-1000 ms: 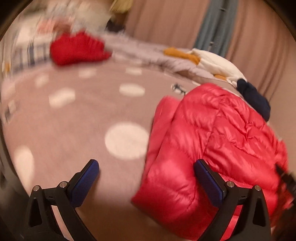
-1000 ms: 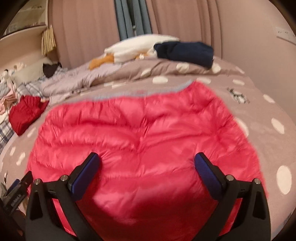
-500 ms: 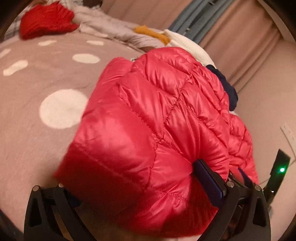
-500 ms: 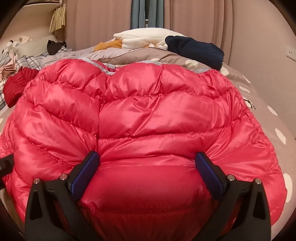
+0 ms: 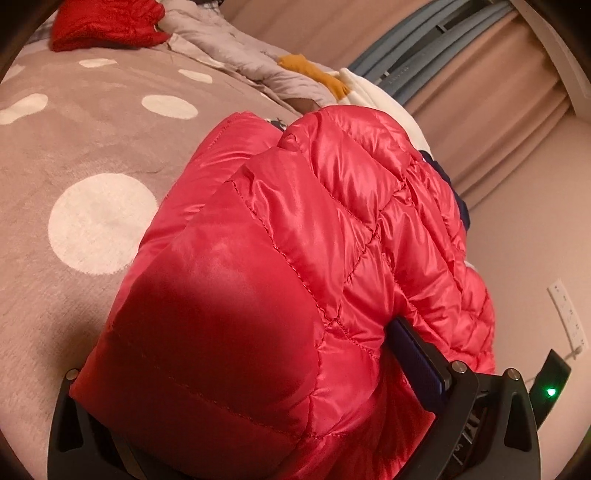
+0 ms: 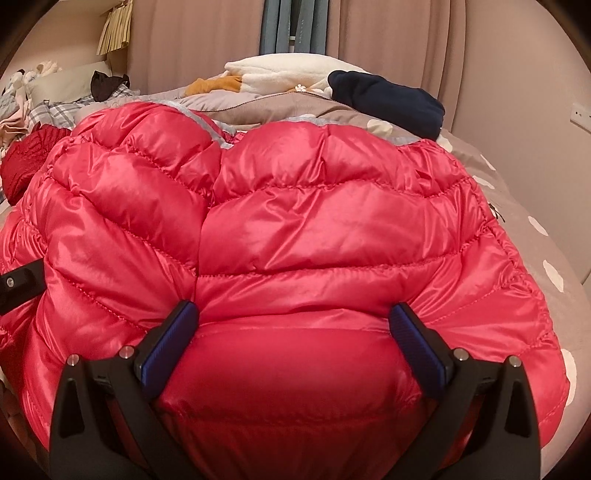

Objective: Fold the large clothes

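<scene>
While the red quilted puffer jacket (image 6: 314, 229) lay bunched on the polka-dot bed cover (image 5: 74, 155), the fold looked barely begun: the jacket filled the centre of the right wrist view as a puffy mound, with a grey lining edge showing along its top, and no neat rectangle had formed yet. The right gripper (image 6: 293, 328) stood with its jaws spread wide, the blue pads pressed into a bulge of jacket fabric lying between them, not clenched on it. The left gripper (image 5: 236, 373) was at the bottom of its own view; only its right pad (image 5: 417, 365) showed, pressed against the jacket, while the other finger sat hidden under the fabric, so whether it gripped anything could not be told. Judging from this, gathering an edge, laying the jacket flat and folding it over all remained to do. Around it, a red knitted garment (image 5: 107, 22) sat at the upper left of the left wrist view, well apart. A navy garment (image 6: 388, 98), a white fleece item (image 6: 280, 72) and a mustard-coloured piece (image 6: 214, 85) lay along the far edge of the bed, just behind the jacket, where they could crowd the space needed for spreading it. Curtains (image 6: 388, 33) hung behind.
</scene>
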Available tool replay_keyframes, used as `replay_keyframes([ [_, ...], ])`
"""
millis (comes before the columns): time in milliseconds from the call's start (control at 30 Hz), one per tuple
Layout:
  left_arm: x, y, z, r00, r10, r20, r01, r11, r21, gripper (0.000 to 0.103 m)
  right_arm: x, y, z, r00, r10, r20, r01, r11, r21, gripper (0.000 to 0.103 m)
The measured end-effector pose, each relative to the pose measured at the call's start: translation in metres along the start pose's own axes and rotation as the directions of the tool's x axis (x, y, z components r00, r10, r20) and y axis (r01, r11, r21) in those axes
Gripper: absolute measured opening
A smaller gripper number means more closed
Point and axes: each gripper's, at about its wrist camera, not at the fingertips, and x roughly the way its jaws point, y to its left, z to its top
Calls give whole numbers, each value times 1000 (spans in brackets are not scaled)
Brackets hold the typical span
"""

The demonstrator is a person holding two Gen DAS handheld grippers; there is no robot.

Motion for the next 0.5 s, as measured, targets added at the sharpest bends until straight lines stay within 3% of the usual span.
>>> replay_keyframes([
  [100, -1, 7, 4, 992, -110, -66, 108, 993, -40, 100, -1, 0, -2, 1000, 8, 4, -8, 1000, 8, 103],
  [167, 3, 9, 7, 962, -238, -135, 228, 970, -89, 97, -2, 0, -2, 1000, 12, 6, -13, 1000, 11, 103],
  [200, 5, 12, 8, 951, -274, -142, 259, 959, -119, 87, -2, 0, -3, 1000, 14, 7, -14, 1000, 13, 103],
  [300, 12, 26, 10, 956, -274, -100, 252, 949, -188, 66, -3, 0, -3, 1000, 15, 9, -15, 1000, 14, 103],
  [367, 12, 28, 11, 961, -265, -78, 244, 947, -207, 63, -3, 0, -3, 1000, 9, 11, -9, 1000, 16, 103],
  [500, 10, 16, 7, 986, -161, -41, 154, 979, -134, 57, -1, 4, -3, 1000, -15, -2, 15, 1000, 3, 102],
])
